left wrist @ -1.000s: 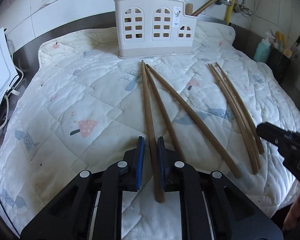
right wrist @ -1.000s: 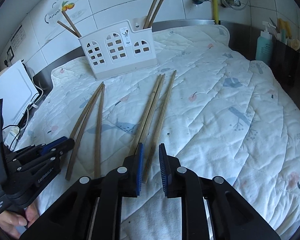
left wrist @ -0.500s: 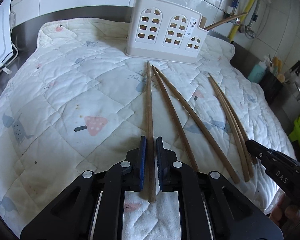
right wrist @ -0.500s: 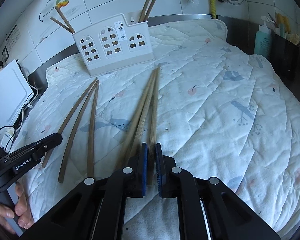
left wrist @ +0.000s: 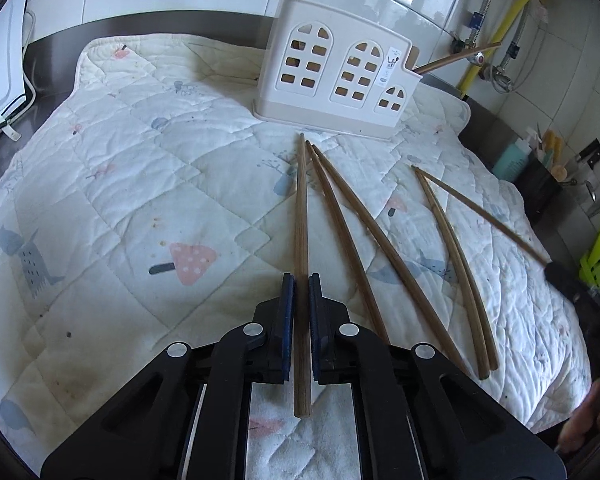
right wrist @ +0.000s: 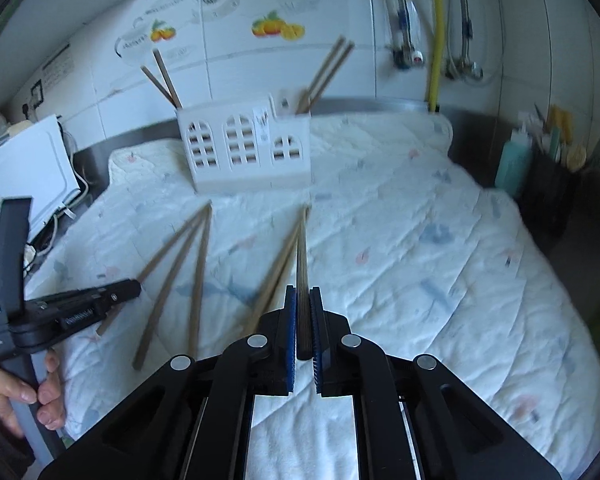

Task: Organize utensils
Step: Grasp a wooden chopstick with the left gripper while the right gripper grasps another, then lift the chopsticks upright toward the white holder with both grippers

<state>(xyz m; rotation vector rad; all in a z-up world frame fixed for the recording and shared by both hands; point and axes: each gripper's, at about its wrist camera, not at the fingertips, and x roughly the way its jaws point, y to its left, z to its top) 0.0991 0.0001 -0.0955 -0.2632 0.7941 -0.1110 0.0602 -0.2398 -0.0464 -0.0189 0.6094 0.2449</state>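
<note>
Left chopstick [left wrist: 301, 240], right chopstick [right wrist: 302, 280] clamped, tips toward holder [left wrist: 334, 80].

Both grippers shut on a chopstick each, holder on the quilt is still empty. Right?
Not quite. The grips are right: left gripper and right gripper each clamp a chopstick. But the holder isn't empty: the right wrist view shows chopsticks sticking out at both ends.

White tiled wall [right wrist: 260, 76] with fruit stickers [right wrist: 278, 28], yellow pipe [right wrist: 436, 40], daylight.
</note>
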